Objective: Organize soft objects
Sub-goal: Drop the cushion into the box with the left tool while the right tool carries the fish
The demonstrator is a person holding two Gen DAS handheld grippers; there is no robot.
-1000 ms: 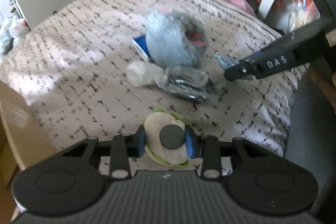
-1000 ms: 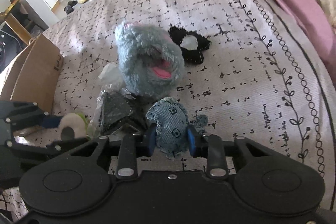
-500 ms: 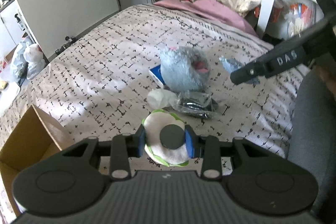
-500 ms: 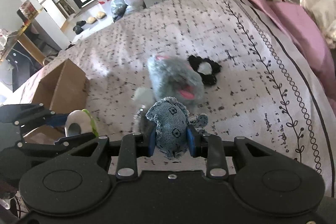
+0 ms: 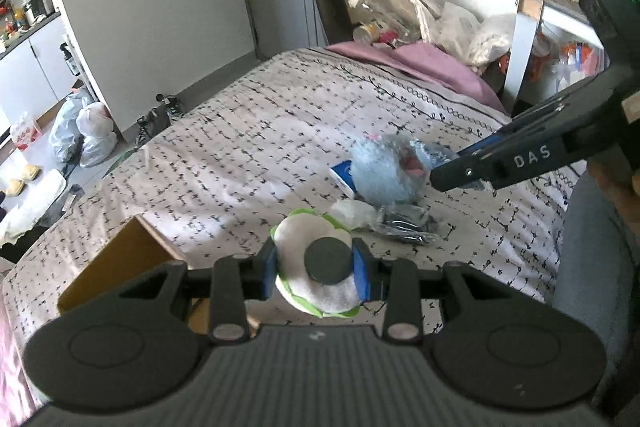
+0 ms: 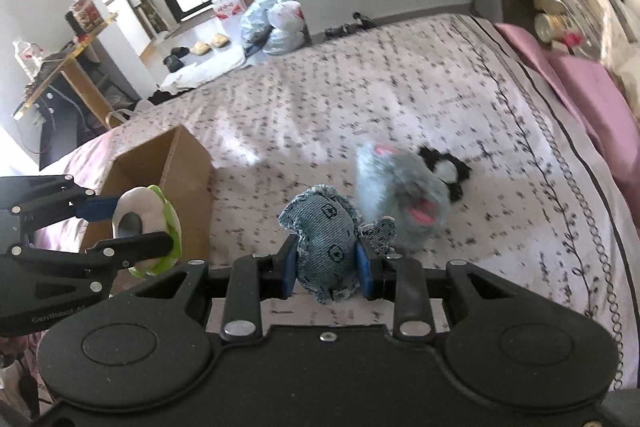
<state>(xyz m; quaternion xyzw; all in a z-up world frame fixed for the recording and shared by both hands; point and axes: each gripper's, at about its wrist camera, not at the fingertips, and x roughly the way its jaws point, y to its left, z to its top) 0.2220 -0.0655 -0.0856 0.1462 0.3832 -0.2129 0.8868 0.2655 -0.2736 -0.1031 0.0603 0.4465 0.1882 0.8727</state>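
1. Sunlit bedroom clutter rings a bed (image 6: 500,131) under a pale bedspread printed with small black dashes, and an open brown cardboard box (image 6: 176,171) stands at its near left edge.
2. My left hand-held gripper (image 5: 316,269) is clamped on a round white plush pad with a green frilled rim and a dark disc in its middle (image 5: 316,263), held in the air above the bed's near edge, just beside the box.
3. My right hand-held gripper (image 6: 326,273) is squeezed shut on a blue denim stuffed toy with little printed squares (image 6: 324,247), also clear of the bedspread.
4. Both toys look light and squashy; the blue pads dent their sides, so I judge a grip across the fattest part is safest, since a frill or loose ear would slip out.
5. Left on the bed, towards its middle, are a fluffy grey plush animal with a pink mouth (image 6: 400,195) and, touching its far side, a black and white furry toy (image 6: 446,171).
6. A crinkly clear plastic packet with dark contents (image 5: 400,223) lies against the grey plush on its near side, and it looks slippery.
7. I judge the box to be where these go.
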